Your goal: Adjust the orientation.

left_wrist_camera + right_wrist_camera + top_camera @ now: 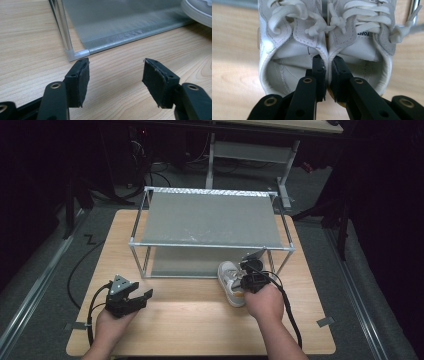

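A pair of white lace-up sneakers (231,281) rests on the wooden table (200,315), toes toward the rack's lower shelf. My right gripper (252,279) is shut on the two inner collars of the sneakers (327,56), one jaw inside each shoe, pinching them together. My left gripper (137,296) hovers low over the table at the front left, open and holding nothing (115,75). It faces the rack's front left leg (65,35), and a sneaker sole (197,10) shows at the far right of its view.
A two-level metal-frame rack (210,217) with grey fabric shelves stands at the back half of the table; its lower shelf (185,262) lies just beyond the shoes. Cables trail from both grippers toward the table's front edge. Beyond the table are a grey floor and desk legs.
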Motion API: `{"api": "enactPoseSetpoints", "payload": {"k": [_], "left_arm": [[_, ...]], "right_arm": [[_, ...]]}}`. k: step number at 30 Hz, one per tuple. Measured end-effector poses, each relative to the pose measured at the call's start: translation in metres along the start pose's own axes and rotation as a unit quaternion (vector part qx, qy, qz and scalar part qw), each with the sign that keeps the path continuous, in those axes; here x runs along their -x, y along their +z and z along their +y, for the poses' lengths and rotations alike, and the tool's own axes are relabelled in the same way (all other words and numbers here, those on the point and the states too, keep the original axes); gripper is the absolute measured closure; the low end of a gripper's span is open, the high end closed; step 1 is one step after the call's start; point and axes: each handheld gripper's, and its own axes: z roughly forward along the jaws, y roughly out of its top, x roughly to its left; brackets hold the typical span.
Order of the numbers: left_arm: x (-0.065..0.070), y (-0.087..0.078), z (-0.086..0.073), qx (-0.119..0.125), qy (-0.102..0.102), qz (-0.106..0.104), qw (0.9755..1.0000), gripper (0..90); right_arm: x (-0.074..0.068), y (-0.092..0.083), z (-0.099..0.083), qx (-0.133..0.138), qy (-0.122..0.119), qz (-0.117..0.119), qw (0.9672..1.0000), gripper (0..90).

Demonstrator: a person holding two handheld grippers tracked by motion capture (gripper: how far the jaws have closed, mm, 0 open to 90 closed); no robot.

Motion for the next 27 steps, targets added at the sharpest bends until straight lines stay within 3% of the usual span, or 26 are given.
{"api": "enactPoseSetpoints", "payload": {"k": [13, 15, 17, 22, 27], "left_arm": [[0.001, 0.002, 0.0, -0.003, 0.003, -0.008, 1.0, 38.5], [0.001, 0.002, 0.0, -0.005, 0.006, -0.007, 0.9999, 38.5], [0.002, 0.003, 0.0, -0.006, 0.006, -0.008, 0.9999, 38.5], [0.002, 0.003, 0.0, -0.007, 0.004, -0.009, 0.9999, 38.5], [0.002, 0.003, -0.001, -0.009, 0.004, -0.008, 0.9999, 38.5]], "right_arm": [[-0.009, 0.019, 0.018, 0.076, 0.042, -0.005, 0.9962, 81.7], [-0.01, 0.026, 0.018, 0.082, 0.036, -0.012, 0.9959, 80.7], [-0.011, 0.031, 0.017, 0.087, 0.036, -0.004, 0.9955, 79.0], [-0.011, 0.028, 0.016, 0.1, 0.035, -0.008, 0.9943, 65.1], [-0.015, 0.022, 0.013, 0.108, 0.026, -0.017, 0.9936, 58.8]]}}
